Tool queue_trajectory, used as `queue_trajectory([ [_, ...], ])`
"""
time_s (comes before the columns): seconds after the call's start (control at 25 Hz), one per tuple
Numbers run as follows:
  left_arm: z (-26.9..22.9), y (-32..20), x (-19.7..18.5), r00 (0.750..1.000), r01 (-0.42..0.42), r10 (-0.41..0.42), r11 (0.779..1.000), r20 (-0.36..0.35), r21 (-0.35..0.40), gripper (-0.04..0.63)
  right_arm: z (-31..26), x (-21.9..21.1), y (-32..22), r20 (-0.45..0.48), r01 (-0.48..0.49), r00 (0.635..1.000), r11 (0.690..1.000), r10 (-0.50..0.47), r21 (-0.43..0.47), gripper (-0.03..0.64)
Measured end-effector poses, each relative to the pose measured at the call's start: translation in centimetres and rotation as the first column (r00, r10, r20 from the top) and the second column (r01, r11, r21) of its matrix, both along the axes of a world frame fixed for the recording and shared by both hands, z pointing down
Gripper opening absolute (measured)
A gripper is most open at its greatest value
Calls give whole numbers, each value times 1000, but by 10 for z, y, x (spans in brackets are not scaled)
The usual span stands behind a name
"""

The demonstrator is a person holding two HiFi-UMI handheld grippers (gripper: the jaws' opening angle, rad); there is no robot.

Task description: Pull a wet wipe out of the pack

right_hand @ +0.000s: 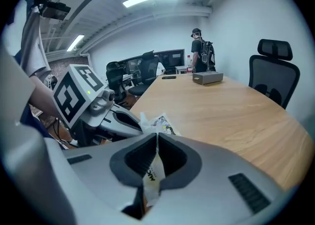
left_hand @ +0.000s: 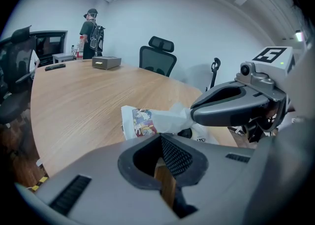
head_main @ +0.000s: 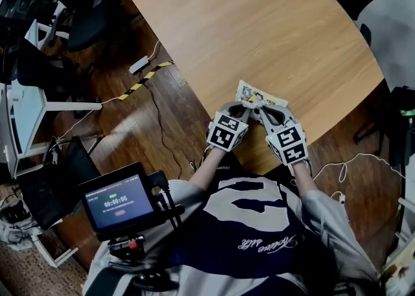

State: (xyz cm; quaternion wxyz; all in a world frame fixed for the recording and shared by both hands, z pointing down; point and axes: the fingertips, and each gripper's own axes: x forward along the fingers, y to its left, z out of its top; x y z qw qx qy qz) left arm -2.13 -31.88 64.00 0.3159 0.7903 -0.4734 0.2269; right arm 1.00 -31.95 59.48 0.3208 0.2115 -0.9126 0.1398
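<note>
White printed strip (right_hand: 151, 179), flap or wipe I can't tell, is pinched in the right gripper (right_hand: 156, 135) at the pack's (head_main: 262, 98) five o'clock, while the left gripper (left_hand: 160, 137), jaws pressed together at seven, seemingly clamps its edge to anchor it on the table (head_main: 272, 35) against the pull.

Timer "00:00:06" on the small screen (head_main: 118, 203) at lower left

left tongs (left_hand: 160, 138): jaws together, angled down | right tongs (right_hand: 156, 138): clamped on white flap (right_hand: 151, 177), angled down
</note>
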Motion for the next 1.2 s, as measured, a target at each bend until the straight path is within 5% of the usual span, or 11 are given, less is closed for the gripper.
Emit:
queue_trajectory([
  [0.44,3,1,4,1000,-18,18,1000,7,0,3,-15,12,4,31,-43,999,999,42,25,5],
  [0.8,5,0,2,999,-30,30,1000,13,6,3,-75,30,-15,194,-185,966,981,172,53,5],
  [0.96,-3,0,4,996,-73,76,995,-47,63,3,-83,45,-11,198,-238,955,970,223,56,5],
  [1.2,-24,0,-9,987,-22,39,994,-158,108,3,-89,58,4,220,-319,929,945,298,66,5],
])
